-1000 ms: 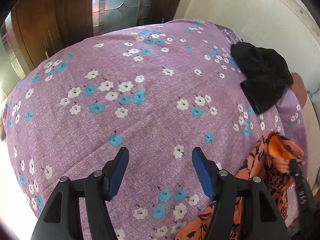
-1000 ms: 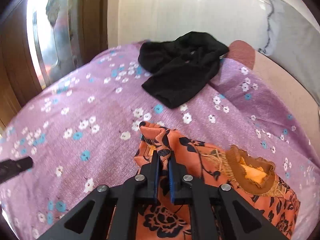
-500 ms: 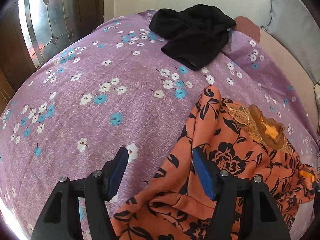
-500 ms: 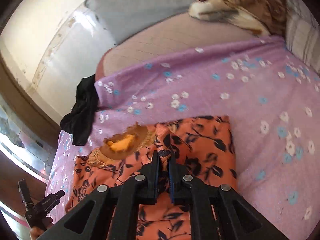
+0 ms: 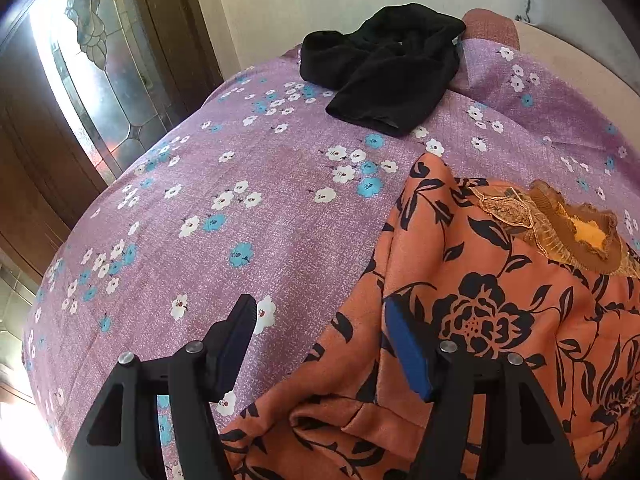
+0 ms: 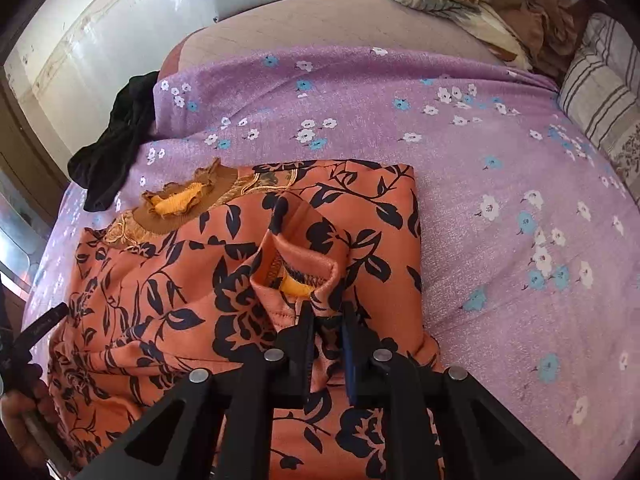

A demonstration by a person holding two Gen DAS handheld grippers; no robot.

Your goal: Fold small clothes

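An orange garment with black flowers (image 5: 480,280) lies on the bed, its frilled neckline (image 5: 580,236) towards the far side. My left gripper (image 5: 320,308) hovers open over the garment's left edge, one finger above the sheet and the other above the cloth, touching nothing. In the right wrist view the orange garment (image 6: 180,280) is folded over itself. My right gripper (image 6: 327,312) pinches a raised sleeve cuff of it, and its jaws are starting to open with the cloth still between them. The left gripper (image 6: 40,324) shows at that view's left edge.
A purple floral sheet (image 5: 240,160) covers the bed. A crumpled black garment (image 5: 384,72) lies at the far corner near the wall. A heaped patterned blanket (image 6: 480,0) and a striped pillow (image 6: 600,92) sit at the far right. A wooden door with glass (image 5: 88,60) stands beyond the bed's left side.
My right gripper swung across with the orange cloth, which now lies folded over itself. My left gripper moved from bare sheet to the garment's edge. The right jaws have parted slightly.
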